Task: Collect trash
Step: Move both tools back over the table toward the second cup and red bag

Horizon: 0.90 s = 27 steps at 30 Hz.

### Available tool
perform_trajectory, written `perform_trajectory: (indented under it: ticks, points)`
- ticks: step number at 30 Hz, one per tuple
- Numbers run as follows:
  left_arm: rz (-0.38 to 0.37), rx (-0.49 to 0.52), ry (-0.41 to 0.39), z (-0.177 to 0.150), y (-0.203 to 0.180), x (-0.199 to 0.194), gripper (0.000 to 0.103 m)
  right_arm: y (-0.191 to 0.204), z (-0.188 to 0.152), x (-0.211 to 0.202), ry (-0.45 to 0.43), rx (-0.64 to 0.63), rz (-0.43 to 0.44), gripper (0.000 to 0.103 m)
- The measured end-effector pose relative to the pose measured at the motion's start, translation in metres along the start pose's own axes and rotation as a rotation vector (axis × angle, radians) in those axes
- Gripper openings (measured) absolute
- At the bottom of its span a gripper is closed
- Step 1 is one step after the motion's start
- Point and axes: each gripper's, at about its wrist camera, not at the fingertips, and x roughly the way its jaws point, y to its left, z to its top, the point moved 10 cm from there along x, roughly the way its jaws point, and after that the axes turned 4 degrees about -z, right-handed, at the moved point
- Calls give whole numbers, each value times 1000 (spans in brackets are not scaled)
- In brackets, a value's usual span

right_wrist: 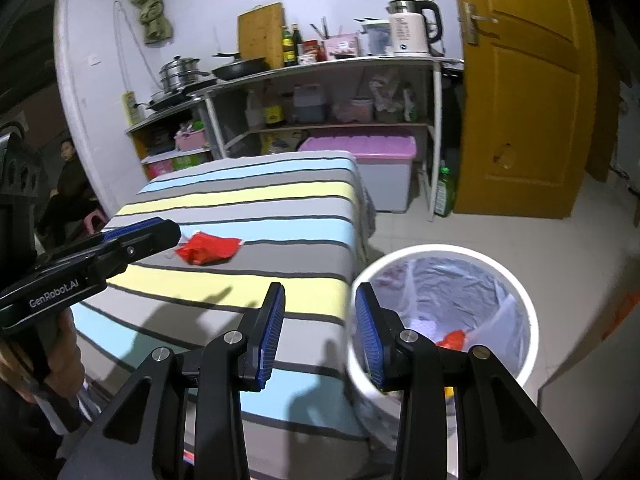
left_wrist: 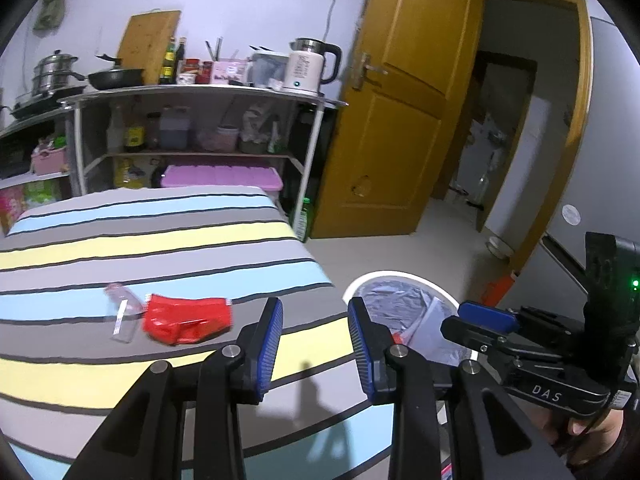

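While red wrapper [left_wrist: 187,319] lies on striped cloth [left_wrist: 160,236] | white bin [right_wrist: 516,280] beside table

Both grippers are black, with ribbed blue pads on their fingers and silver round screws at the linkage joints. The right gripper [left_wrist: 486,322] bears white "DAS" lettering and a green light at 3 o'clock. The left gripper [right_wrist: 138,236] reads "GenRobot.AI".
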Motion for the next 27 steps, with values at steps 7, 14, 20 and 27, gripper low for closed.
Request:
perform_trajectory:
  ticks: [7,14,20,27]
  points:
    - [46,-22,-25,-4,23,-28,33,32,2,-1,-2,-45,37,38]
    - [84,-47,-41,-7,44,-46,33,57,3,0,-3,-82,69,38]
    - [115,-69,-51,-14,64,-61,33,77,3,6,5,-110,96,38]
    - [148,-96,-53,-21,91,-69,33,99,2,17,21,-133,132,41]
